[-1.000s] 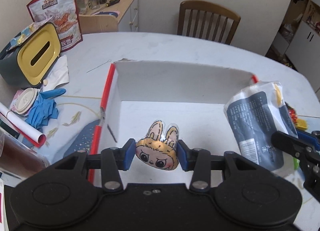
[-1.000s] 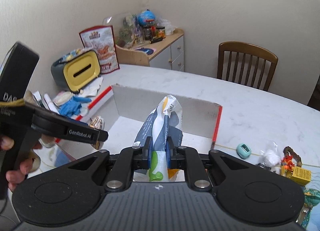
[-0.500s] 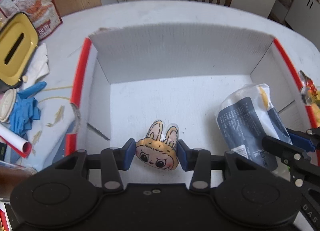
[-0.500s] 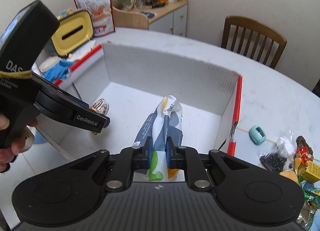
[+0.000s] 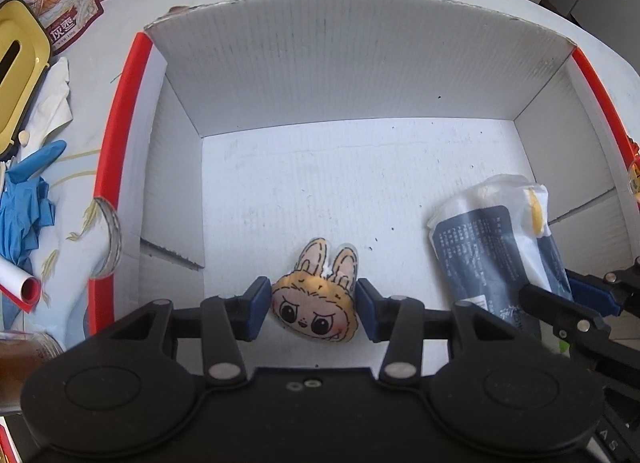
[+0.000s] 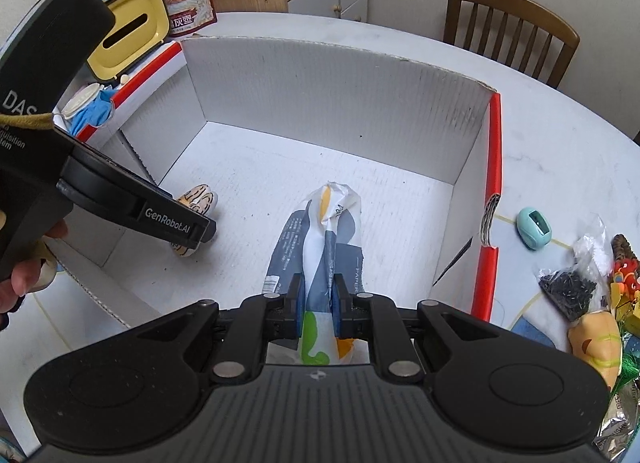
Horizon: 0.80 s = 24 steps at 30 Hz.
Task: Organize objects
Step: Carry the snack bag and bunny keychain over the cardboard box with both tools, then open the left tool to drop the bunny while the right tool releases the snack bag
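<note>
The left tongs (image 5: 312, 303) hold a small flat plush rabbit-eared face charm (image 5: 314, 301) by its two sides, low inside the white corrugated cardboard box with red edges (image 5: 360, 75); the charm looks feather-light and squashy, so a gentle pinch at the cheeks should do. The right tongs (image 6: 317, 301) are clenched on the folded end of a soft navy-and-white plastic tissue pack (image 6: 320, 239), whose far end lies on the box floor; its film looks slippery, so the crimped seam seems the safest hold. I count one charm, one pack, one box, two tongs. On the white surface (image 6: 560, 135) beside it sits one small mint-green sharpener (image 6: 534, 229).
</note>
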Tool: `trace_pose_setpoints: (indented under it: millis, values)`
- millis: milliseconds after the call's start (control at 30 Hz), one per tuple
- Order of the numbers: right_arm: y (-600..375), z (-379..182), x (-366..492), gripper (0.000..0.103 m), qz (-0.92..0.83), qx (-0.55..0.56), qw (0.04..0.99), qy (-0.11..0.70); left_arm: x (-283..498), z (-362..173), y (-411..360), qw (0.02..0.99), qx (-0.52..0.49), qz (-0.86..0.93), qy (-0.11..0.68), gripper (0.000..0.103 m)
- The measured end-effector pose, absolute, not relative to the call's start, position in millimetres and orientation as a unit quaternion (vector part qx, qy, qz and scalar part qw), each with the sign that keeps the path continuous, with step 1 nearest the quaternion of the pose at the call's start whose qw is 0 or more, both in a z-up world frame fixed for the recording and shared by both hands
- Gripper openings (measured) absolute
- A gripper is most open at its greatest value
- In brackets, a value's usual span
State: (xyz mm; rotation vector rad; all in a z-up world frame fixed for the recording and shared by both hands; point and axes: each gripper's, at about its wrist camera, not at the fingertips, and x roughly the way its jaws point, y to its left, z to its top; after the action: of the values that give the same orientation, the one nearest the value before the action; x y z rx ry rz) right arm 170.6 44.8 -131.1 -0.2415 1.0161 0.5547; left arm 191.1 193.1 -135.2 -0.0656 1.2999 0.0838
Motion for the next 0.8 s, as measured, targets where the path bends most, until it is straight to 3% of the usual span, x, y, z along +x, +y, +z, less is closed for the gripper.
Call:
trace_pose_setpoints:
  millis: [667,800]
  values:
    - [19,-98,158,0.015,0.269,-0.047,0.847,0.456,164,-105,191,0.823,-0.056,0.03,0.565,0.062]
    - [14,-88,152,0.015,0.271,-0.039,0.852,0.446,155,-91,188,0.836,-0.054,0.034,0.545,0.069]
